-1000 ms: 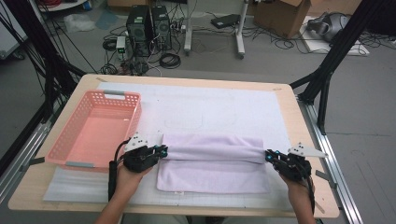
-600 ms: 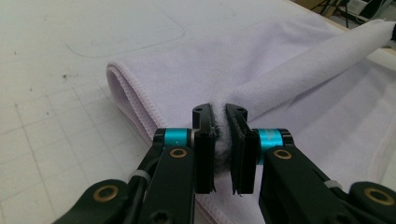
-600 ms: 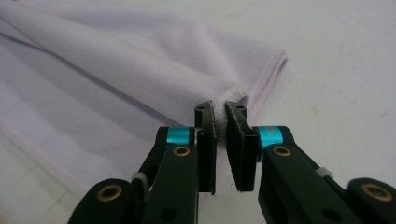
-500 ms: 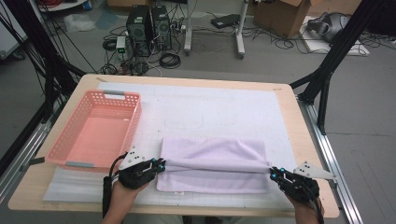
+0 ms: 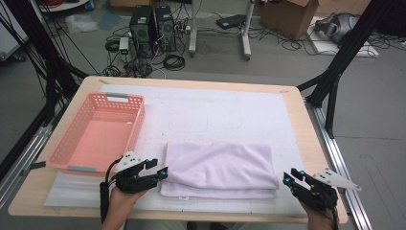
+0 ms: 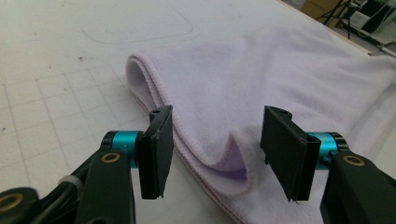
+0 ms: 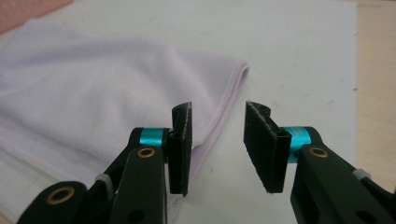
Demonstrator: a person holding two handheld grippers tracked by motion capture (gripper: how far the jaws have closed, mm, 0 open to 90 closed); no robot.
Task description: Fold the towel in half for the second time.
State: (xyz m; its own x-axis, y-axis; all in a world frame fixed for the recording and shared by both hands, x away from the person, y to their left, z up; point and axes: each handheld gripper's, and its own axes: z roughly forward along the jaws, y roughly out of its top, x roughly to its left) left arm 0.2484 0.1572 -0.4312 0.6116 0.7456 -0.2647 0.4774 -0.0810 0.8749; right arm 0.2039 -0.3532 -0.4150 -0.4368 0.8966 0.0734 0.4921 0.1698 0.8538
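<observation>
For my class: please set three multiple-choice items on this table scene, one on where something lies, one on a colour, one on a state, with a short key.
1. Where does the basket stand?
A. on the table's left side
B. on the right side
C. on top of the towel

2. What colour is the folded towel?
A. dark green
B. pale lilac
C. bright orange

3. How does the left gripper stand to the towel?
A. clamped shut on it
B. jaws open, pads off the cloth
C. lying in the basket

Key: 1 A, the basket sits left of the towel in the high view; 2 B, the cloth is pale lilac; 3 B, the jaws have just been opening, and the towel's folded corner lies between them unpressed.
</observation>
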